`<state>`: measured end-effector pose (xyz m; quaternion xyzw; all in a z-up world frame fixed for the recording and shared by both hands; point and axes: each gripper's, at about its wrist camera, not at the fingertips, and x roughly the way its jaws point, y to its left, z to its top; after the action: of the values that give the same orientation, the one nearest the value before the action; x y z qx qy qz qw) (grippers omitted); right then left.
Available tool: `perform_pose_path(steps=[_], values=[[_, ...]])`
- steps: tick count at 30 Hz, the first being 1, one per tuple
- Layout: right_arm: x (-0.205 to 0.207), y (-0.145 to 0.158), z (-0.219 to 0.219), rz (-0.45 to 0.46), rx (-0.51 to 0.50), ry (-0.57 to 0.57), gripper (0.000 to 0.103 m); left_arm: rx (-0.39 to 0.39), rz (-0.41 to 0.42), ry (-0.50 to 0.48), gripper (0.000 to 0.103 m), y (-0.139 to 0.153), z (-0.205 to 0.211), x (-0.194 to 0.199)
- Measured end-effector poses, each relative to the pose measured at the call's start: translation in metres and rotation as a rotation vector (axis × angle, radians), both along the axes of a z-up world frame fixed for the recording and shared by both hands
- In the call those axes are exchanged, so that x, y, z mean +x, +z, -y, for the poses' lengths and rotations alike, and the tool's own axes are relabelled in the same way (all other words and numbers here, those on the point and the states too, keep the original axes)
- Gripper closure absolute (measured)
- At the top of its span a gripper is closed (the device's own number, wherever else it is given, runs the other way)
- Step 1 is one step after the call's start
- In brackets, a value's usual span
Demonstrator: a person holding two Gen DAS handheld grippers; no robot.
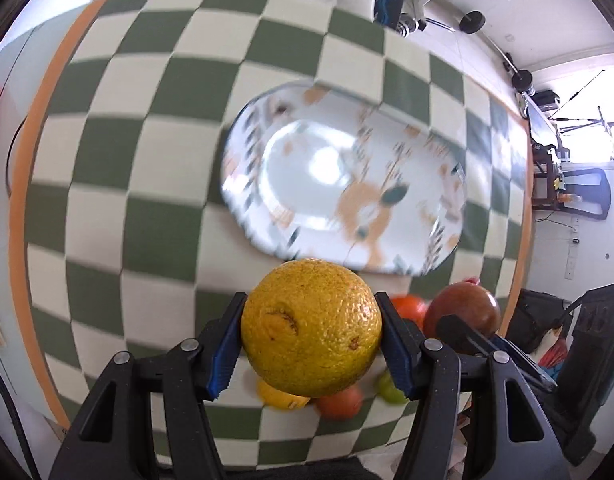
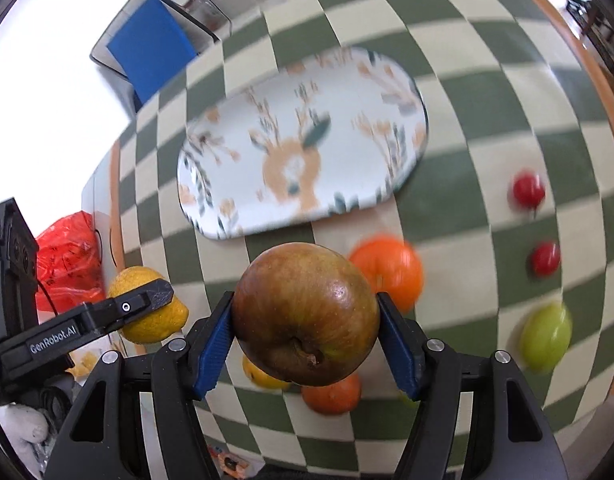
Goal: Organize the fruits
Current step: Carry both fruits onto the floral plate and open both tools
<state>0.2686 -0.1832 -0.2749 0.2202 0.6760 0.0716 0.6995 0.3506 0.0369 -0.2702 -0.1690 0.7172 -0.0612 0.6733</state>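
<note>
A rough yellow round orange (image 1: 311, 328) is clamped by the left tool (image 1: 311, 344), a brownish-red apple (image 2: 305, 314) by the right tool (image 2: 305, 332), both held above the oval floral plate (image 2: 387, 184), presumably for placement.

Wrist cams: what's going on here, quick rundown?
A person is sorting fruit with two handheld grippers. The left gripper is shut on a yellow citrus, the right gripper on a brownish apple, both above the checkered tablecloth. The patterned oval plate has nothing on it. Oranges, a green fruit and two small red fruits lie loose on the cloth.
</note>
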Motion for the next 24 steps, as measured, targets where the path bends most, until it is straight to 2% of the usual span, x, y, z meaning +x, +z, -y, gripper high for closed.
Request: perform_pose_path(steps=[4, 11, 16, 22, 24], values=[[0.060, -0.002, 0.005, 0.022, -0.032, 0.050, 0.033, 0.004, -0.015, 0.010, 0.043, -0.018, 0.014, 0.057], [0.145, -0.038, -0.015, 0.001, -0.077, 0.172, 0.033, -0.029, -0.153, 0.054, 0.043, -0.075, 0.022, 0.113], [0.170, -0.058, -0.024, -0.025, -0.077, 0.246, 0.033, -0.011, -0.187, 0.054, 0.043, -0.090, 0.025, 0.124], [0.180, -0.071, -0.027, -0.065, -0.070, 0.295, 0.032, 0.008, -0.212, 0.042, 0.043, -0.096, 0.034, 0.124], [0.180, -0.074, -0.025, -0.077, -0.058, 0.294, 0.028, 0.022, -0.206, 0.030, 0.041, -0.096, 0.037, 0.124]])
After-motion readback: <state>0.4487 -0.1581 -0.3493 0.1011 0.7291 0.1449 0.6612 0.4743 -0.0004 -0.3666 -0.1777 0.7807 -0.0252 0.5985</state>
